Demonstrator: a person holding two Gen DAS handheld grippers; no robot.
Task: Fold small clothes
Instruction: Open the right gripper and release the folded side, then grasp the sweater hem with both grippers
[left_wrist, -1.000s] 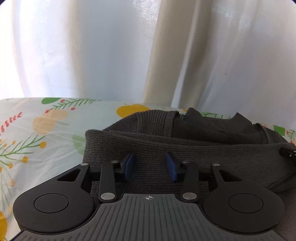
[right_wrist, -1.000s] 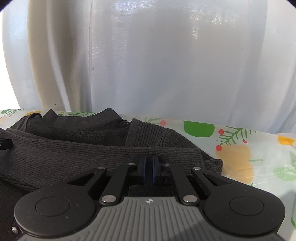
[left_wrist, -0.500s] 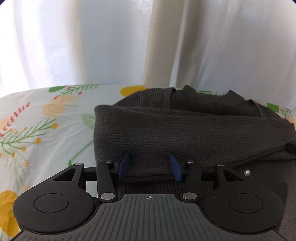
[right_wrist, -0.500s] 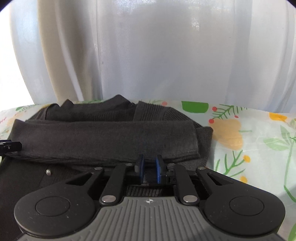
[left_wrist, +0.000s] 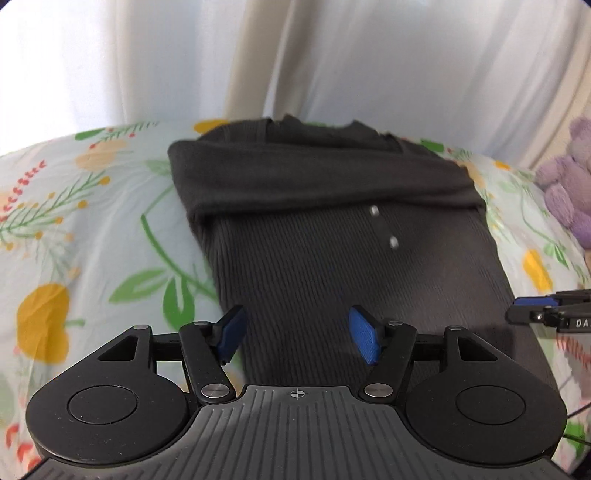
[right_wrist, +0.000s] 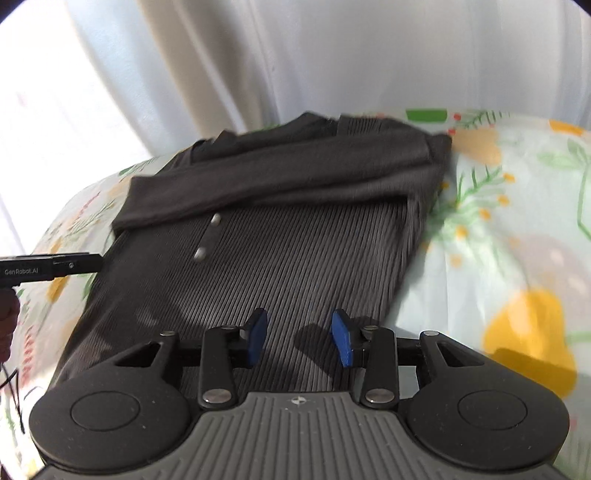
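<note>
Hovering above the dark grey ribbed knit garment (left_wrist: 354, 273), my left gripper (left_wrist: 297, 336) and right gripper (right_wrist: 300, 338) have just been opening, nothing between them; a careless regrasp risks dragging the folded band (left_wrist: 317, 177) loose.

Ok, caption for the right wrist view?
Right tongs open over dark ribbed garment, sleeves folded across its top, on floral sheet.
</note>
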